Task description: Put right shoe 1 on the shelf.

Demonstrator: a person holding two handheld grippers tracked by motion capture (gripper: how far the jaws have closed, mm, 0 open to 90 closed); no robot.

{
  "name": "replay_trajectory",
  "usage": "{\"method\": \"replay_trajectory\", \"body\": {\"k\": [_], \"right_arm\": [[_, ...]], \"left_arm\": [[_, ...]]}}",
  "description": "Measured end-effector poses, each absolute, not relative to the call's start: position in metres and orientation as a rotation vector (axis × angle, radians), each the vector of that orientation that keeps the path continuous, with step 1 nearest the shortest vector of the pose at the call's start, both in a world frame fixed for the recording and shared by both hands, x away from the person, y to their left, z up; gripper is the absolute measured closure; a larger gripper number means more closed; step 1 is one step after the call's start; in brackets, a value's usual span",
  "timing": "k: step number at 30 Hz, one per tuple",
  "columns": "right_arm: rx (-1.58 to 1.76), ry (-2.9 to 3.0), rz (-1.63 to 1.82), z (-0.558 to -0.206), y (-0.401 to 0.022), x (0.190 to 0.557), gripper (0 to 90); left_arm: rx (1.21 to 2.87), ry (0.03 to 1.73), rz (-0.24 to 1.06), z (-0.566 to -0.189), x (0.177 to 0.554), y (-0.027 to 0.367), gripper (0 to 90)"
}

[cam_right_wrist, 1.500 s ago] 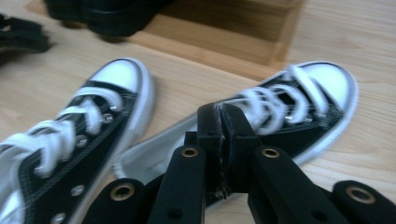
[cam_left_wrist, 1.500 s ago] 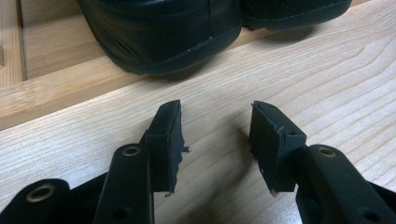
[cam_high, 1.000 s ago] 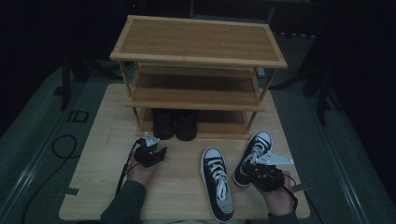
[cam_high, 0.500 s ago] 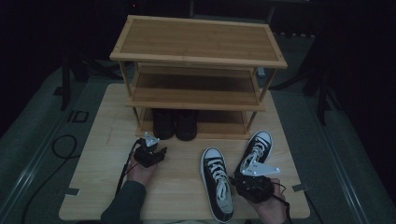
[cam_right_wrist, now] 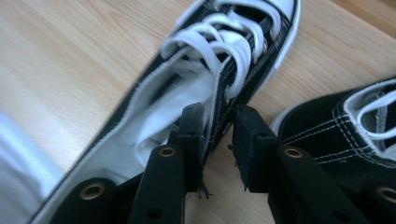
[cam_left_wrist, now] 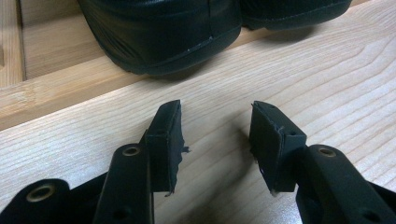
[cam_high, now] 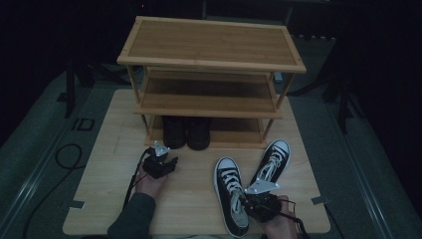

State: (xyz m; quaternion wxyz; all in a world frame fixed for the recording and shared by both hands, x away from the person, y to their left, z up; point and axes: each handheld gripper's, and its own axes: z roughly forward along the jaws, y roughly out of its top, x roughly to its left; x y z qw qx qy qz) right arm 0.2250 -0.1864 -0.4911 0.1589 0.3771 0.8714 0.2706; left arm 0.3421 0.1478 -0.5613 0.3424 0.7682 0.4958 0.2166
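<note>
Right gripper view showed the right gripper point(cam_right_wrist: 218, 135) with jaws just closing, straddling the side wall of the near black sneaker point(cam_right_wrist: 196, 84); a thin bite could slip. Farther left, the left gripper point(cam_left_wrist: 215, 135) gaped empty before black leather shoes point(cam_left_wrist: 163, 32).

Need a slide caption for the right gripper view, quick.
Right gripper straddles the side wall of the left sneaker, one jaw inside, one outside, second sneaker alongside.
</note>
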Motion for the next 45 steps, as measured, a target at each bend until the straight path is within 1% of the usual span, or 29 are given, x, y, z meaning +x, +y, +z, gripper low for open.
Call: {"method": "replay_trajectory", "body": {"k": [7, 9, 11, 24, 35, 45], "right_arm": [[1.147, 2.492, 0.740, -0.499, -0.179, 0.236, 83.3], [1.187, 2.468, 0.753, -0.499, -0.182, 0.240, 86.3], [1.221, 2.448, 0.774, -0.499, -0.186, 0.243, 87.4], [1.296, 2.428, 0.887, -0.491, -0.192, 0.254, 87.8], [1.305, 2.410, 0.936, -0.487, -0.187, 0.261, 87.7], [1.303, 2.374, 0.970, -0.475, -0.185, 0.272, 87.7]], "left_arm": [[1.997, 1.289, 0.563, -0.561, 0.342, 0.148, 54.4], [1.995, 1.289, 0.563, -0.561, 0.342, 0.148, 54.4], [1.996, 1.289, 0.563, -0.561, 0.342, 0.148, 54.4], [1.995, 1.289, 0.563, -0.561, 0.342, 0.148, 54.4], [1.996, 1.290, 0.563, -0.561, 0.342, 0.148, 54.4], [1.996, 1.289, 0.563, -0.561, 0.342, 0.148, 54.4]]}}
